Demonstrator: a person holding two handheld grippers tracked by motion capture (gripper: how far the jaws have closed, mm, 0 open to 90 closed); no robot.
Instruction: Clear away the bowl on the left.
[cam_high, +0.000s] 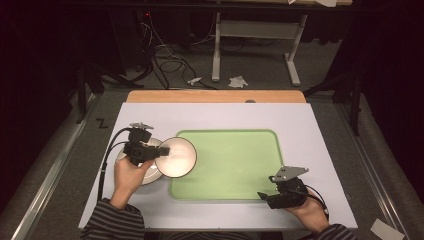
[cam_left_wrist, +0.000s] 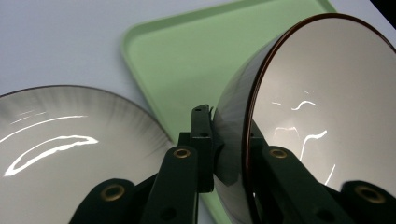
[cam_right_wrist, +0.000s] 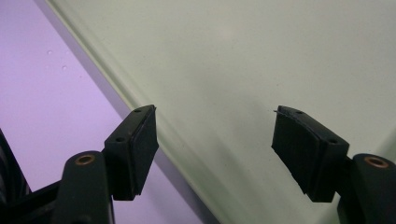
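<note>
Your bowl (cam_left_wrist: 322, 116) hides one left jaw pad and part of the plate (cam_high: 150, 175); the picture's edge crops its rim.

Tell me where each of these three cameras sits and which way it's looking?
High view: above the person's side, facing forward and down on the table; both forearms show.
Left gripper view: on the left gripper, looking along jaws clamped on a bowl, plate beside.
Right gripper view: on the right gripper, open jaws over the green tray.
All share the tray.
</note>
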